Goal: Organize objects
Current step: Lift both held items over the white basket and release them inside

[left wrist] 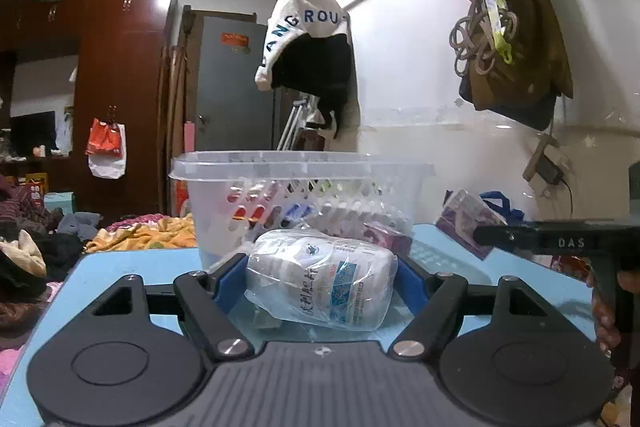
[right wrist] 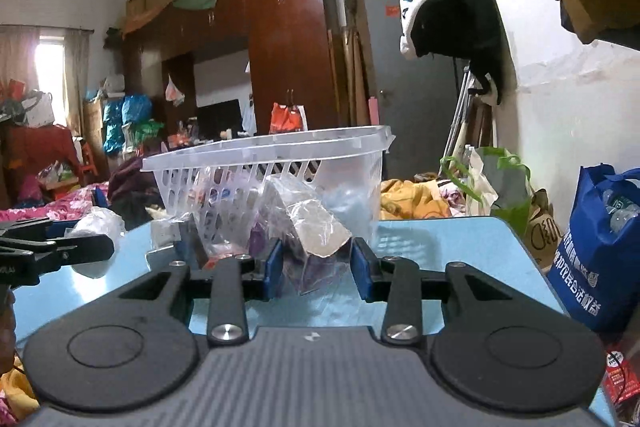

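While your left gripper (left wrist: 320, 279) sits low over the blue worktop (left wrist: 120, 267), its blue-padded fingers (left wrist: 228, 281) press against both ends of a white bottle wrapped in clear plastic (left wrist: 320, 281), which lies on its side just in front of the clear slotted basket (left wrist: 300, 187). That basket stands on the worktop and already holds several small packets, too blurred through its wall to name. Your right gripper (right wrist: 316, 267) is also in front of the basket, at its other side, and its fingers (right wrist: 362, 271) are spread either side of a purple box in a crinkled clear bag (right wrist: 316, 239); the left pad touches the bag, while you cannot tell whether the right pad reaches it. The box stands tilted, touching the basket's wall. From the left wrist view, the right gripper's black body shows to the right of the basket, with a hand (left wrist: 606, 315) beneath it. A blue tote bag (right wrist: 596, 251) stands off the worktop, right of the basket.
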The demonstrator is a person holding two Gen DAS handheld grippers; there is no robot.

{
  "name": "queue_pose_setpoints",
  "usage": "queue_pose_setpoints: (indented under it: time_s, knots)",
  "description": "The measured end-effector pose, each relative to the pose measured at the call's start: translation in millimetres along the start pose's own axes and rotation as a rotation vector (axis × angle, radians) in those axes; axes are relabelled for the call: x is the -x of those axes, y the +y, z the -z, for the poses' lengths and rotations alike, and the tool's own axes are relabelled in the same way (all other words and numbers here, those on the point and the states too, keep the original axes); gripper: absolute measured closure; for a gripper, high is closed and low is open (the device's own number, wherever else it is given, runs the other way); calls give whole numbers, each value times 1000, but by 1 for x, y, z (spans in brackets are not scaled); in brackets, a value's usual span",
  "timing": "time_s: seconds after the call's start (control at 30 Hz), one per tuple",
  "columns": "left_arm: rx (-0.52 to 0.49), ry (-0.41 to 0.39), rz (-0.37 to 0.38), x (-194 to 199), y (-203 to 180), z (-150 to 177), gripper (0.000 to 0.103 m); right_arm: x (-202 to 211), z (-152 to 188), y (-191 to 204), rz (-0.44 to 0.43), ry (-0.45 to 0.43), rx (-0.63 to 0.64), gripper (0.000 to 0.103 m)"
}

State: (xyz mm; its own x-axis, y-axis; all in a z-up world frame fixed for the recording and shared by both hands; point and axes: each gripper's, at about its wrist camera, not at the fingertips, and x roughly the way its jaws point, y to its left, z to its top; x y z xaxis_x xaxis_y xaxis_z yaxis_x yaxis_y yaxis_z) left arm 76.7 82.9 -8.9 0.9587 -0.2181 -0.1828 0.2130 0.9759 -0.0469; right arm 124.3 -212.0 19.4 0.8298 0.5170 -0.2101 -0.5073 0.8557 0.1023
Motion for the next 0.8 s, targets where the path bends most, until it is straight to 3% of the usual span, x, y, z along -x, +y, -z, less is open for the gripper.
queue_pose_setpoints:
  time_s: [0.23, 0.8]
  knots:
    - [12, -35, -50, 2, 11, -3, 23, 1, 2, -1, -17, -17, -8, 62]
    - [5, -31, -67, 0, 10, -2, 23, 4, 5, 2, -15, -24, 8, 62]
